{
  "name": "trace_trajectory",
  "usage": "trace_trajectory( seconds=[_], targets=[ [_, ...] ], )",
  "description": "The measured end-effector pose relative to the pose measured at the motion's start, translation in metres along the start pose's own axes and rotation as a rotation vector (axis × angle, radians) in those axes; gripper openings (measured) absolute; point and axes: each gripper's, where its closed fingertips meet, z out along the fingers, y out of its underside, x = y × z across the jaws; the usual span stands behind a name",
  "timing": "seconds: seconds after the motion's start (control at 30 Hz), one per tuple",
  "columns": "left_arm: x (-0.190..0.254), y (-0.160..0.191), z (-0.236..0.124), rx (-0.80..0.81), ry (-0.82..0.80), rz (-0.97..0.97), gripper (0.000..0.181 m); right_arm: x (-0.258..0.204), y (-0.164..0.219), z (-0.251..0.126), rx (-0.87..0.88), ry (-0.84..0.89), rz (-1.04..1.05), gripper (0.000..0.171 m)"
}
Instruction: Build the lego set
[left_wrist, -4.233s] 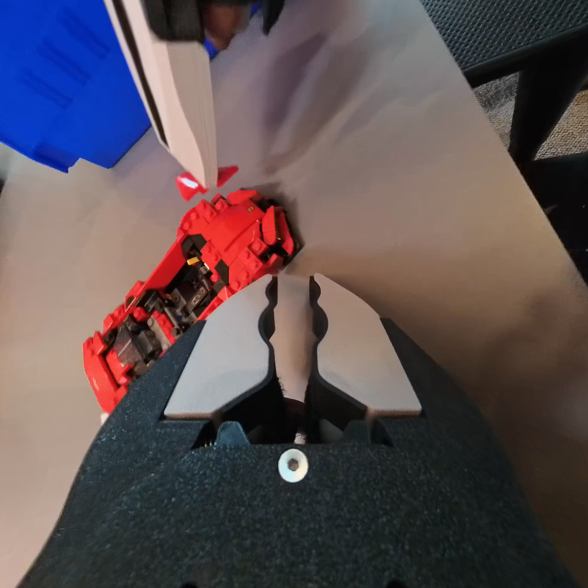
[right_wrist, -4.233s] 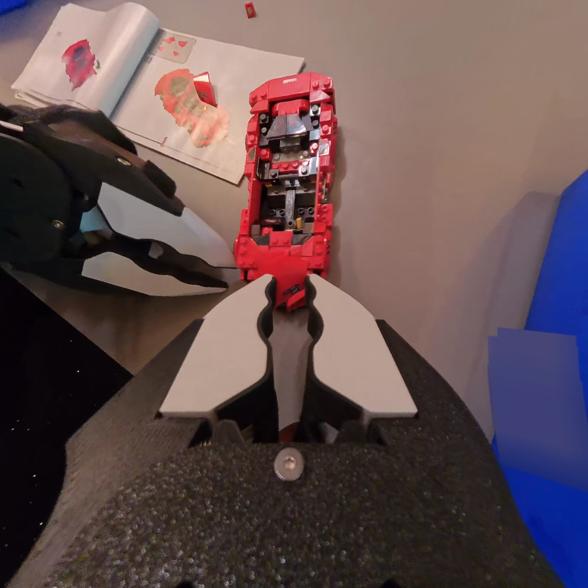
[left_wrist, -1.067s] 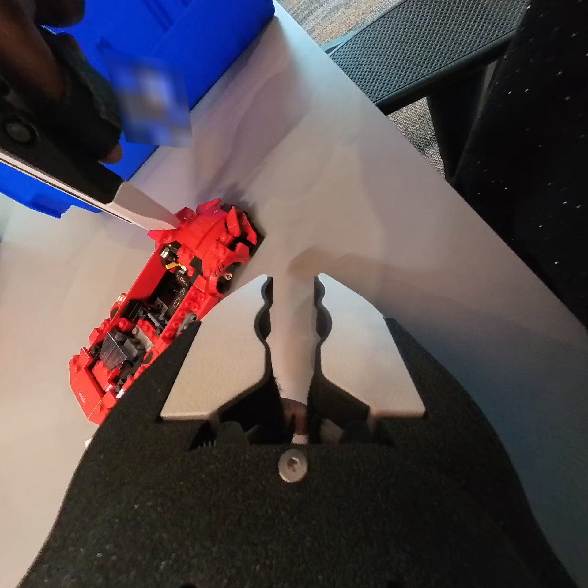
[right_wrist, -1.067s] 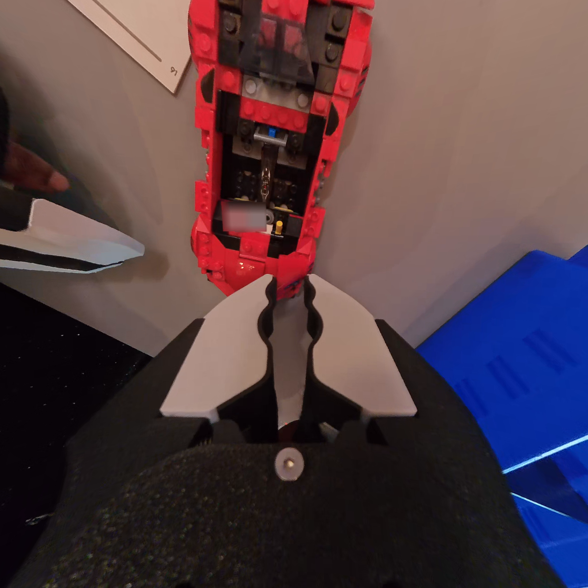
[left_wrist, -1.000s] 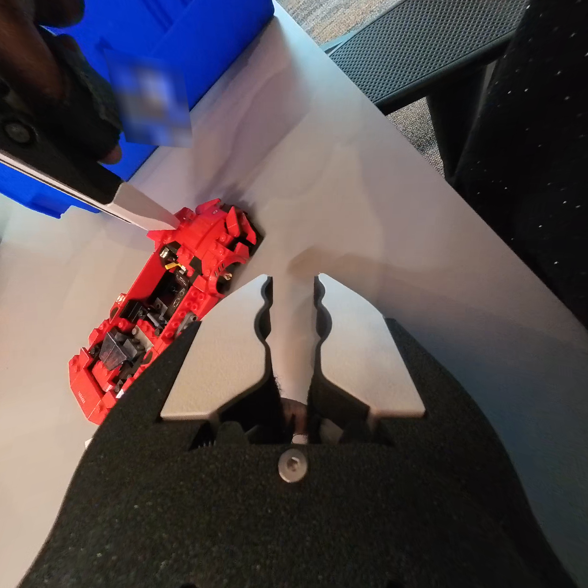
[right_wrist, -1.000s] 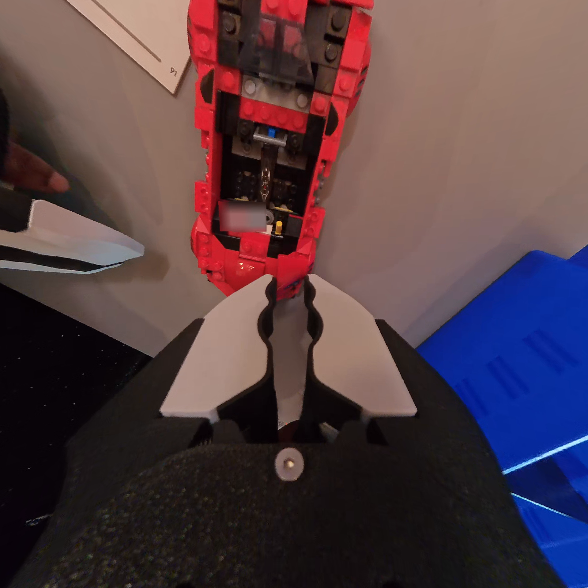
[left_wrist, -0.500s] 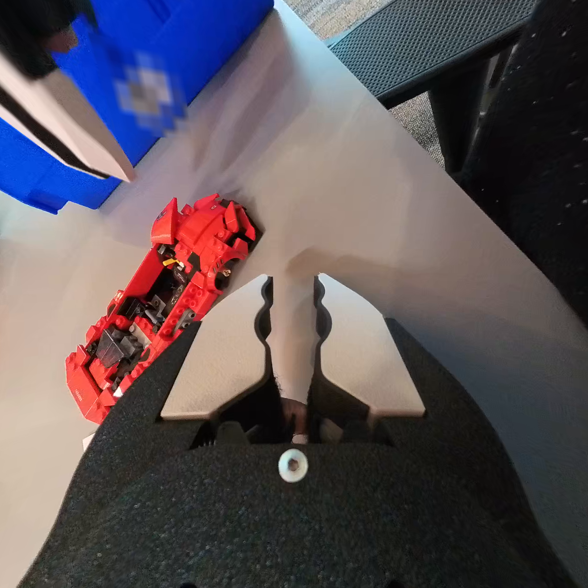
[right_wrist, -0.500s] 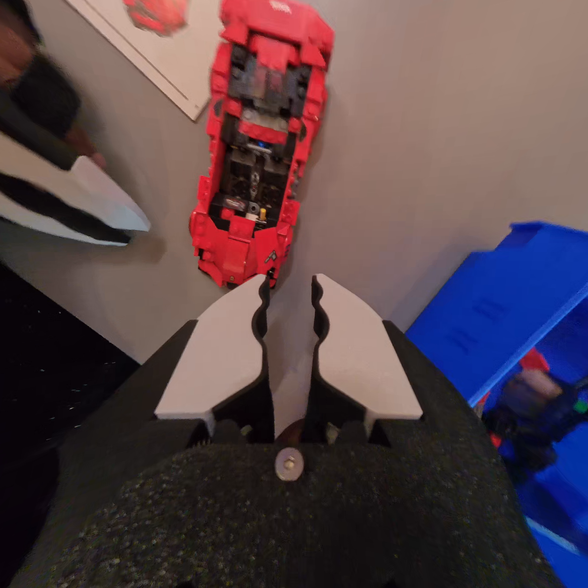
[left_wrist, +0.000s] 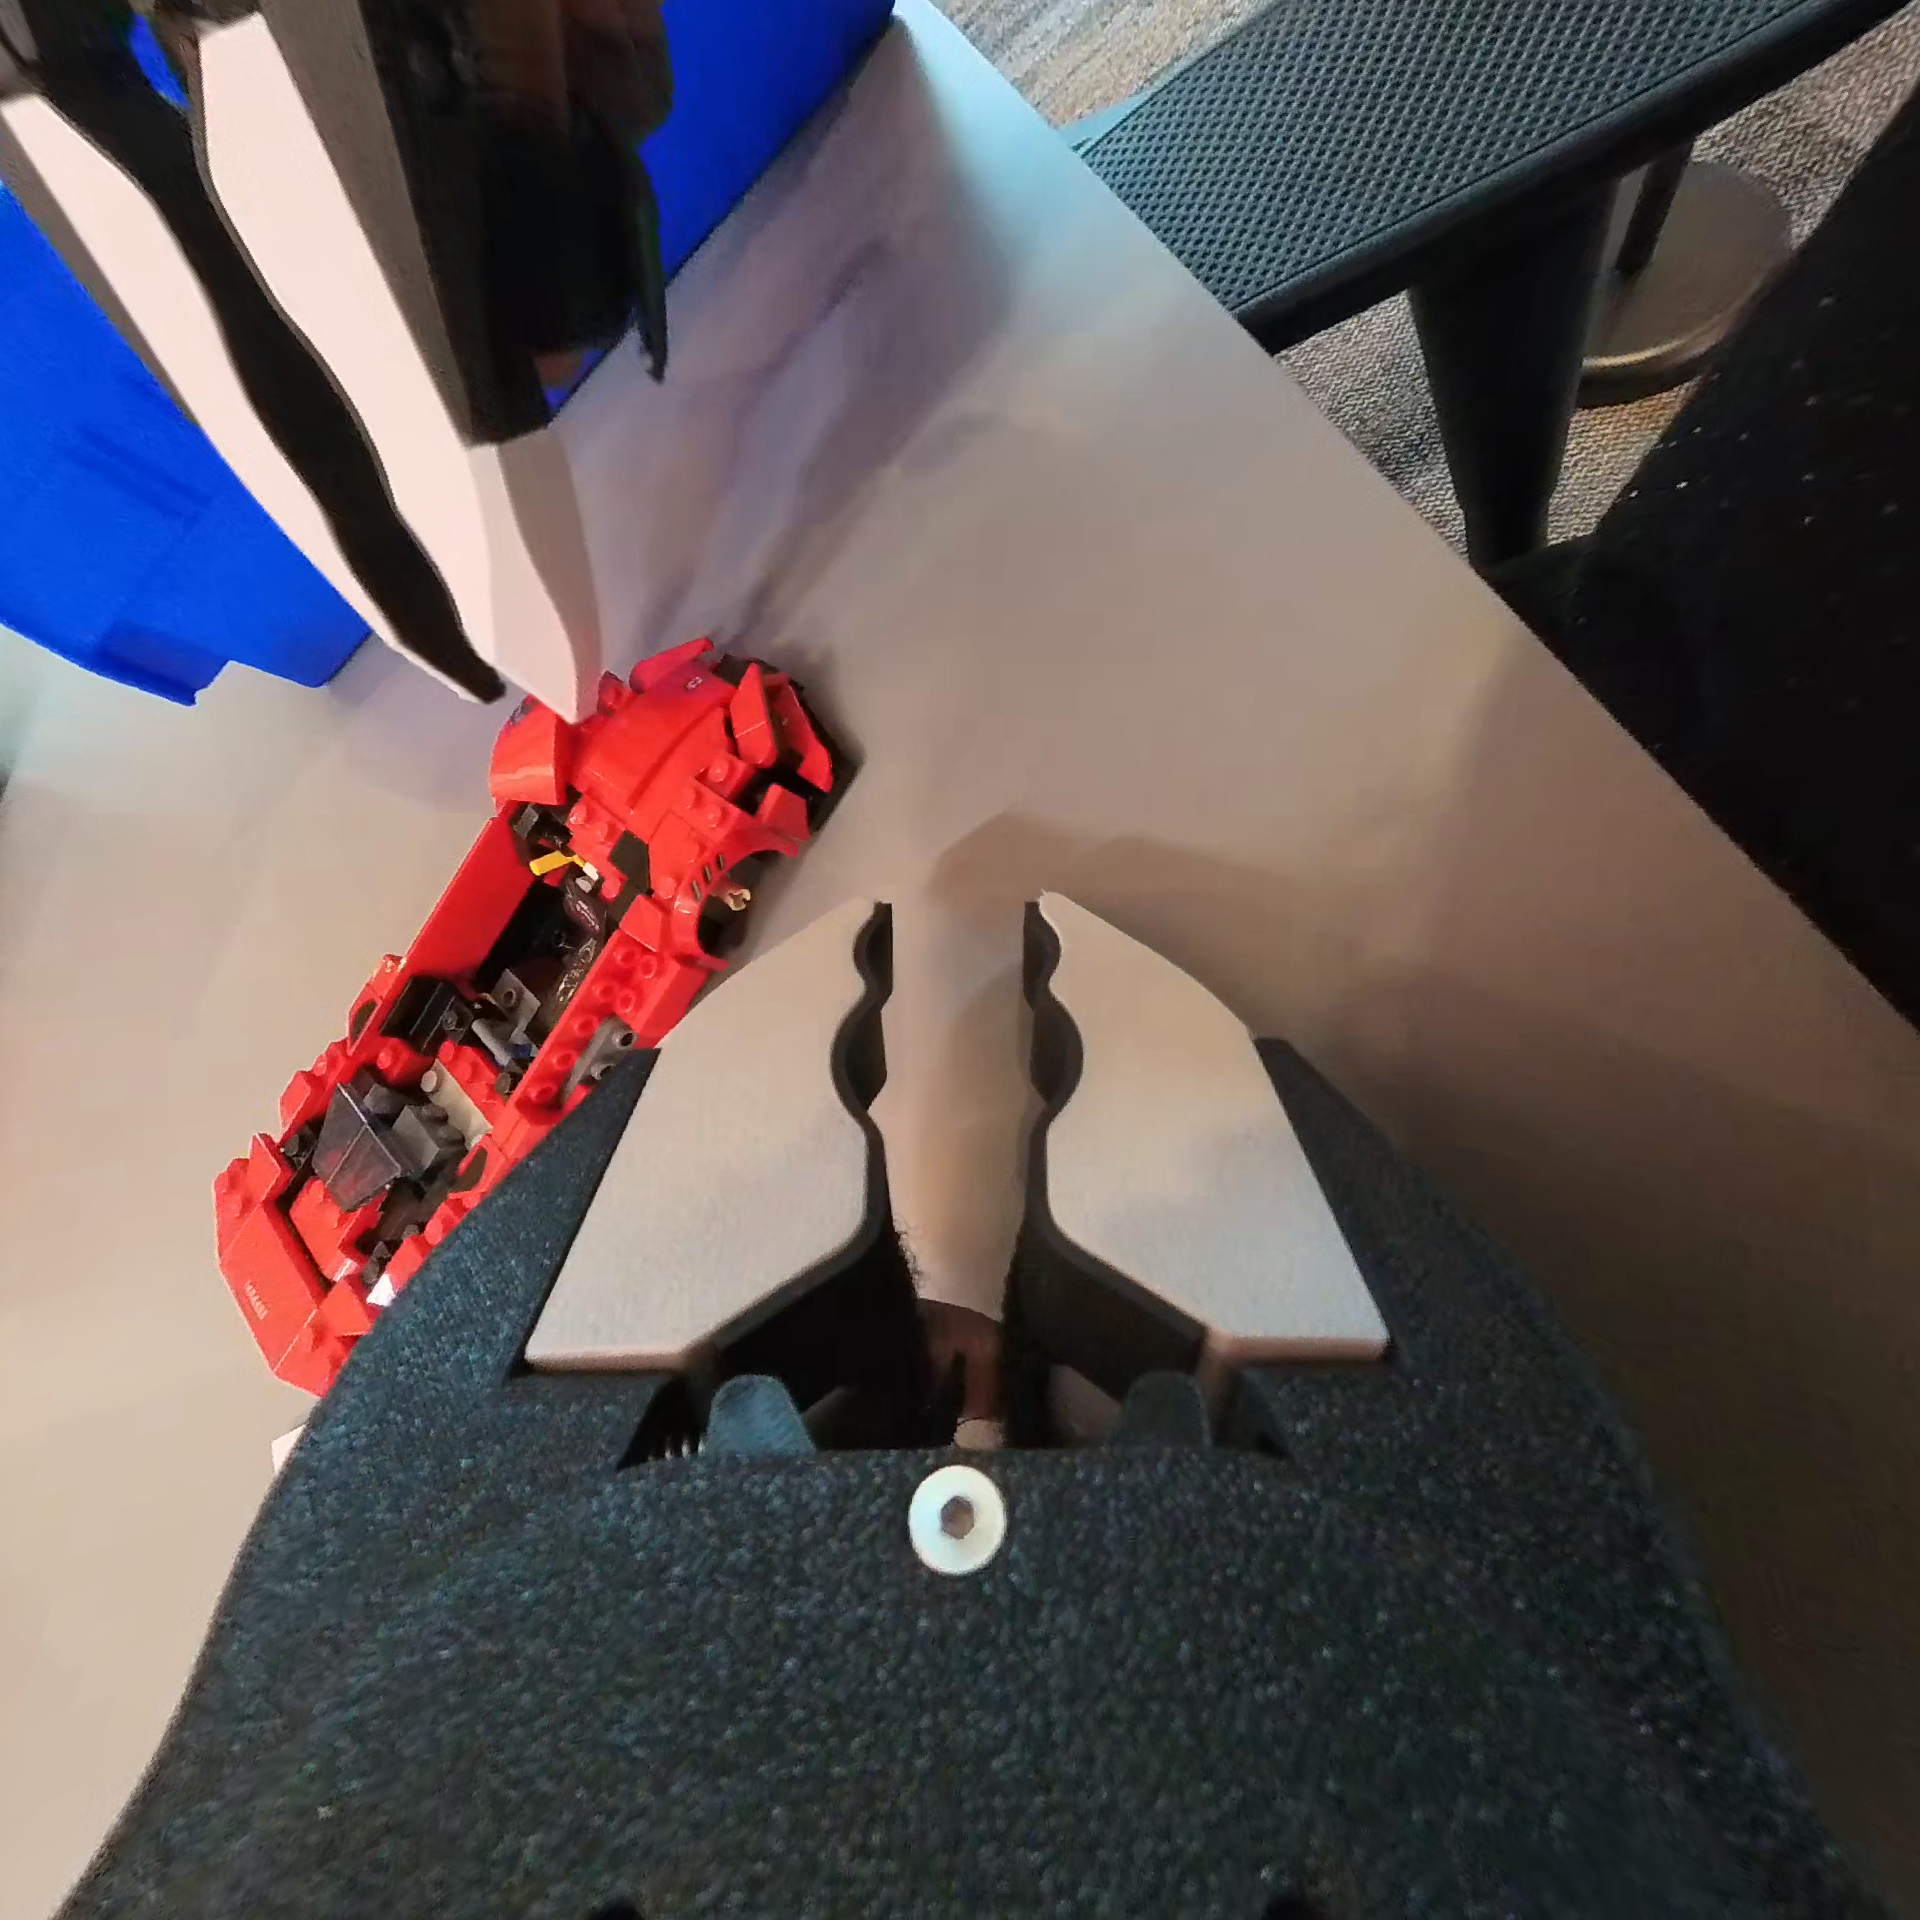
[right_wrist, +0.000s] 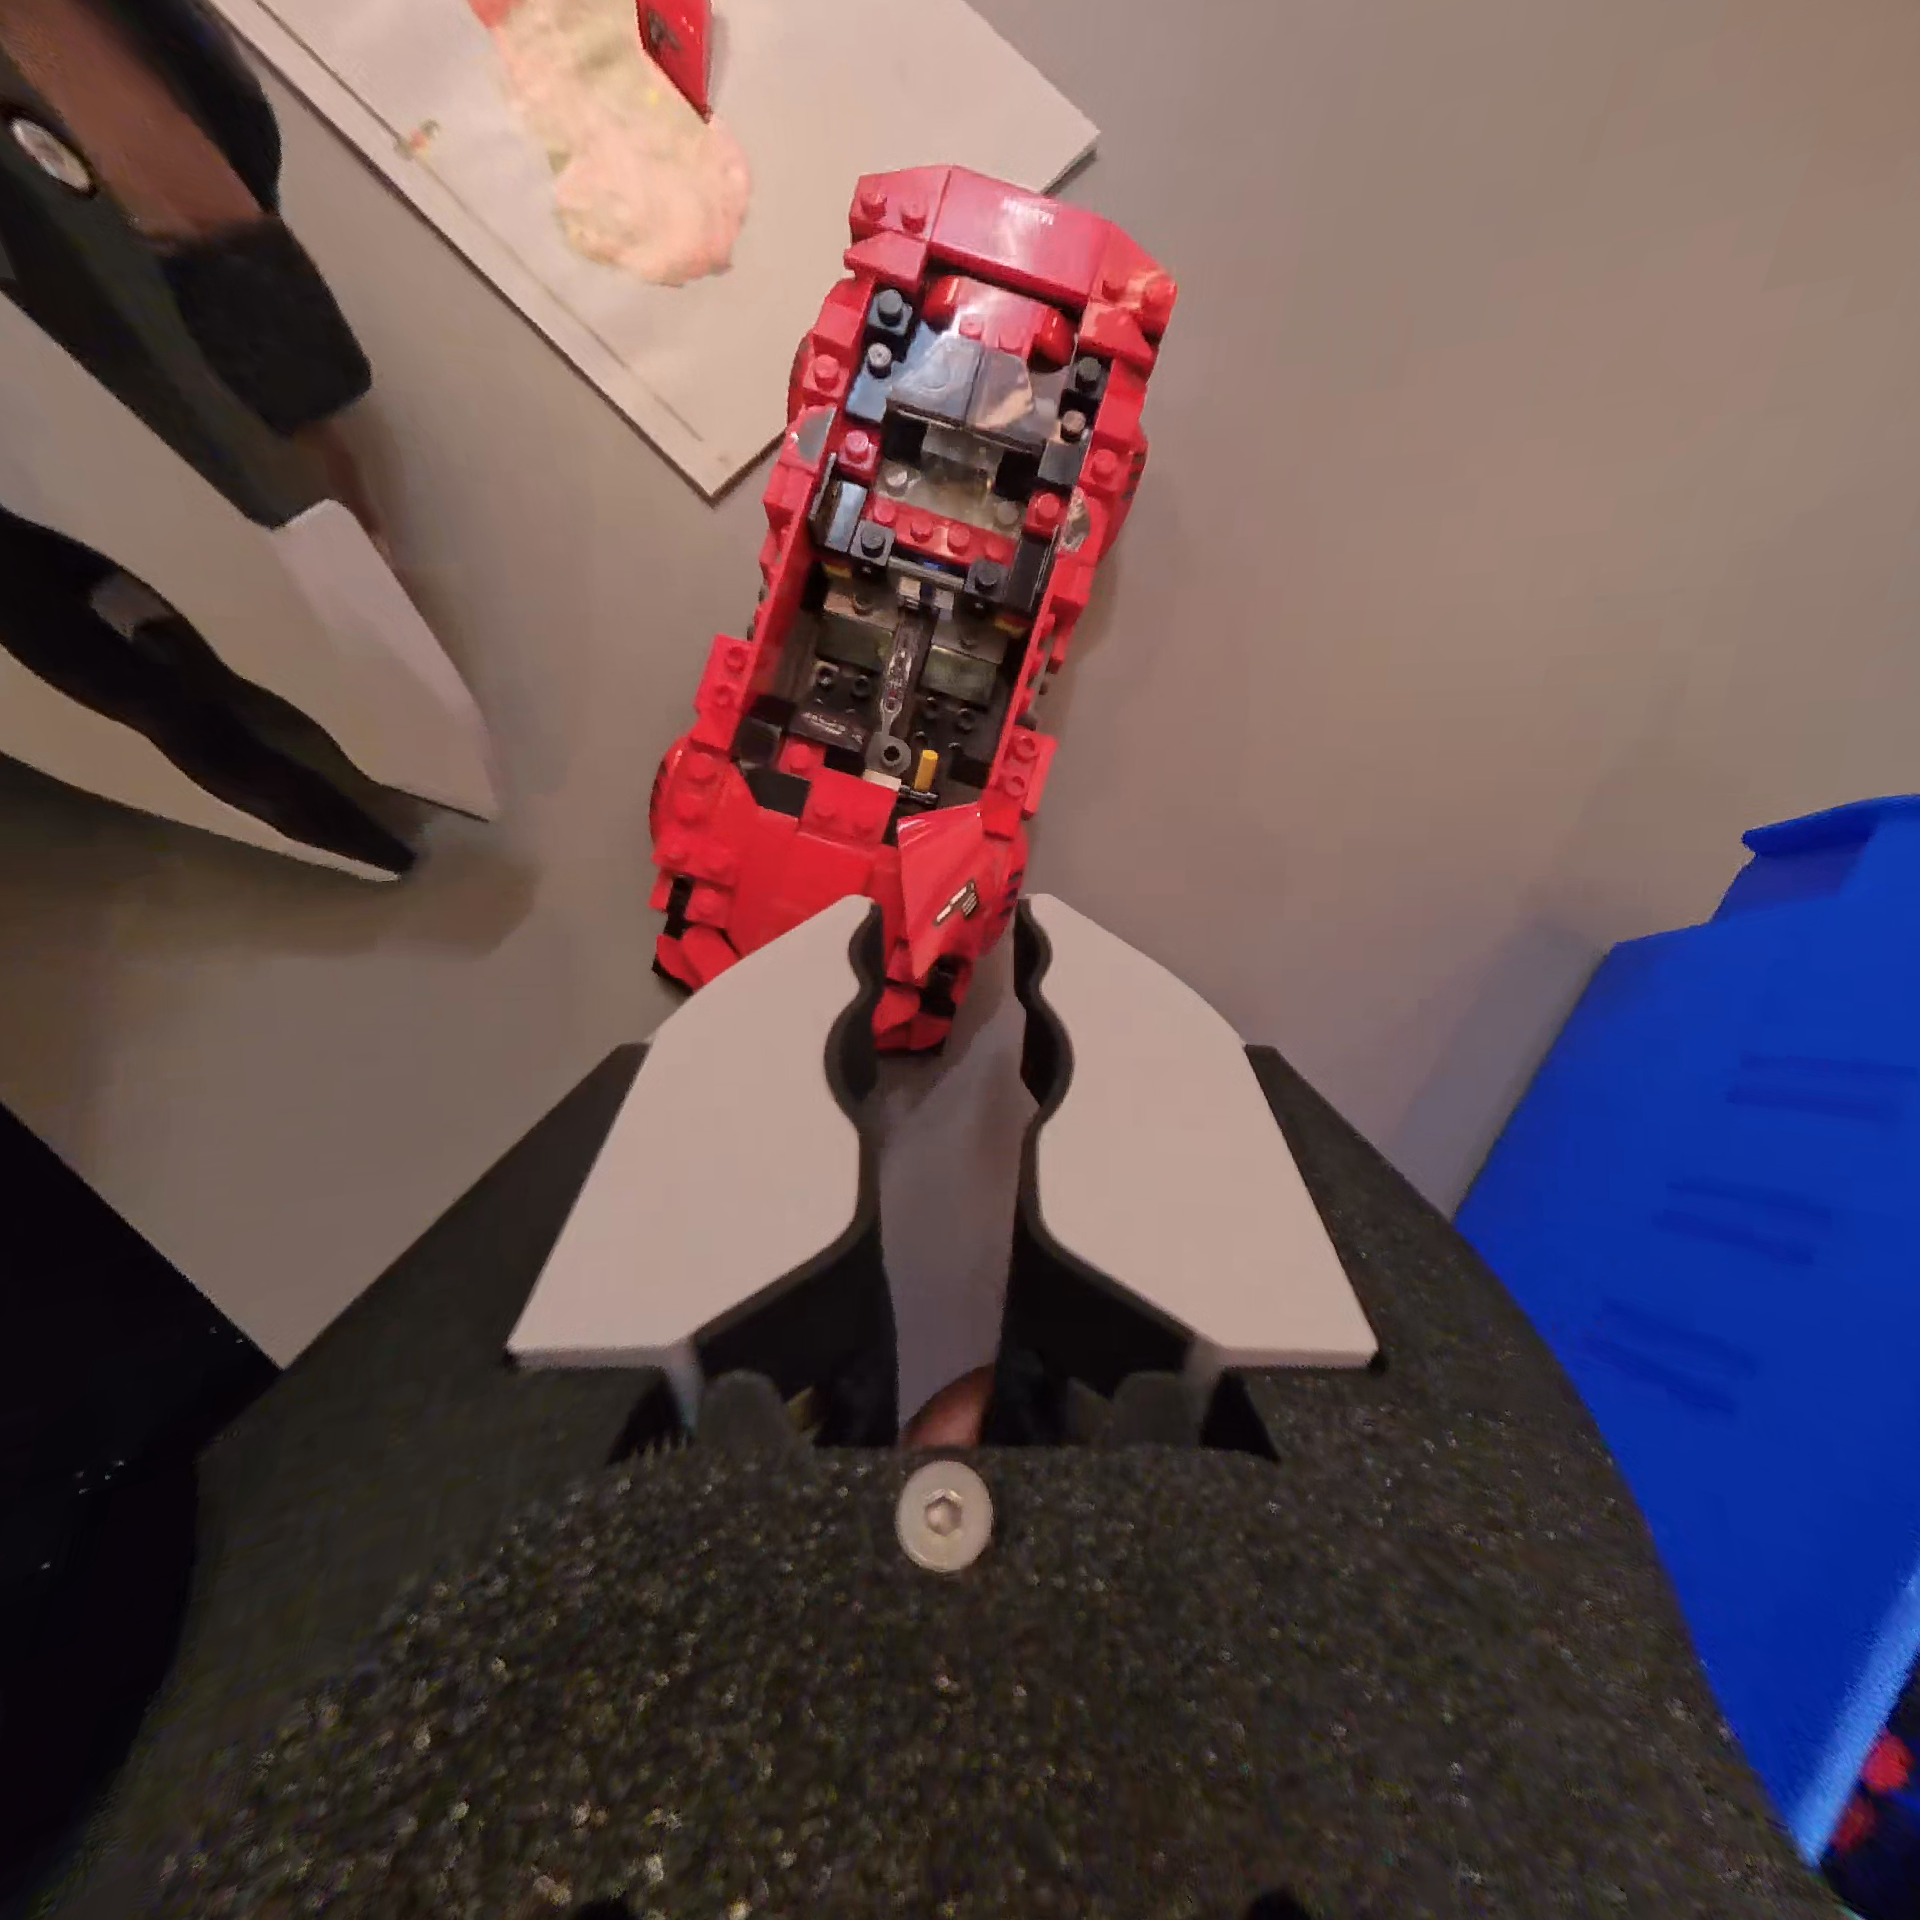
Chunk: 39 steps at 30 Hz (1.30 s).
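Pretty tight around the car (right_wrist: 914, 613). A booklet (right_wrist: 665, 343) sits just beside its far left corner, and the blue bin (right_wrist: 1704, 1195) blocks the right, though there's a bare strip of table (right_wrist: 1403, 520) between bin and car. The left gripper (right_wrist: 447, 831) hangs over the table left of the car, and the right gripper (right_wrist: 943, 914), jaws apart, crowds the near end.
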Motion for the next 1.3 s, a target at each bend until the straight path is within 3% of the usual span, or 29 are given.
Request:
trace_trajectory(
  seconds=[0.43,0.5,0.6,0.77,0.83,1.0,1.1,1.3],
  targets=[
    [0.0,0.001,0.0,-0.001,-0.004,0.011,0.024,0.001,-0.003,0.001,0.029,0.01,0.058,0.016],
    [0.0,0.001,0.0,-0.002,-0.007,0.015,0.024,0.004,-0.002,-0.004,0.031,0.051,0.105,0.001],
    [0.001,0.001,0.0,-0.001,-0.002,0.015,0.024,0.002,0.001,-0.011,0.027,0.081,0.19,0.0],
    [0.002,0.001,0.0,0.003,0.001,0.012,0.024,-0.004,0.01,-0.008,-0.005,0.08,0.202,0.008],
    [0.001,0.001,0.0,0.001,-0.002,0.011,0.024,0.001,0.01,-0.008,0.018,0.097,0.259,0.02],
    [0.0,0.002,0.0,0.001,-0.002,0.004,0.024,0.027,0.019,-0.009,0.162,0.194,0.427,0.015],
    [-0.001,0.002,0.001,0.002,-0.004,0.002,0.024,0.037,0.031,0.0,0.172,0.23,0.456,0.027],
    [-0.001,0.001,0.0,0.008,-0.008,0.005,0.024,0.043,0.027,0.016,0.216,0.137,0.481,0.032]
  ],
)
